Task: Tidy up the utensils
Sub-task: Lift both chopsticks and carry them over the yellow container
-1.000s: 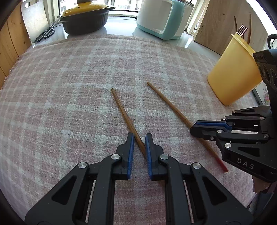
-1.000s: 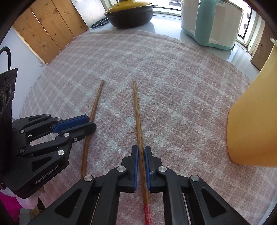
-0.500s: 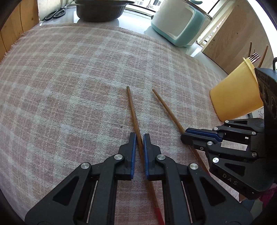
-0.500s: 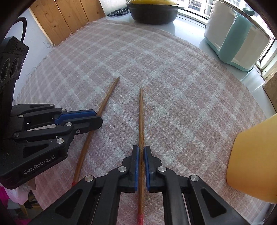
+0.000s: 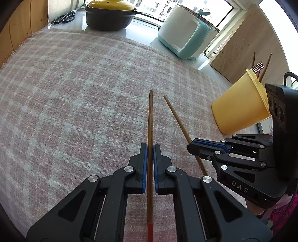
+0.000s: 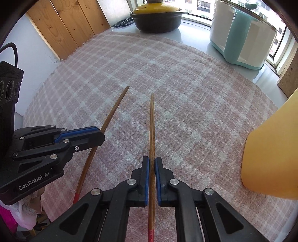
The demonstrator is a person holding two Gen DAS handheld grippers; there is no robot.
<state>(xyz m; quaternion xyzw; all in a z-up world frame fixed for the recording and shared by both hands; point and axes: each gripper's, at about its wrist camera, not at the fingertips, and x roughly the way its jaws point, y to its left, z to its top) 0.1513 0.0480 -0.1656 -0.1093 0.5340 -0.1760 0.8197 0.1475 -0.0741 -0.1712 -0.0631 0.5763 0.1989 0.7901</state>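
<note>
While both tongs are clamped, each has its own chopstick. My left gripper [image 5: 150,147] is closed on the left chopstick [image 5: 150,119], blue pads pinching it mid-shaft; it runs straight up the centre of the left wrist frame, red end at the bottom edge, bare tip pointing at the frame's middle. My right gripper [image 6: 152,160] is pinched the same way on the right chopstick [image 6: 152,126], which is also dead centre in its own frame, red end at the bottom.

Cross-check: the right gripper shows at the right edge of the left wrist view [image 5: 191,147], with the right chopstick [image 5: 177,119] slanting up-left from it. The left one shows at the left edge of the right wrist view [image 6: 101,135], left chopstick [image 6: 115,109] slanting up-right.

Both sticks are over the pink checked cloth [image 5: 74,93]; can't tell if their tips touch it.

Yellow cup [image 5: 240,109] sits at the right of the left frame, on the cloth, with a fork [image 5: 258,66] and more chopsticks poking out of it. In the right view it fills the right edge [image 6: 275,158].

Upper frame: dark pot with yellow lid [image 5: 109,15], teal-and-white appliance [image 5: 186,35], scissors [image 5: 64,17] upper left.
</note>
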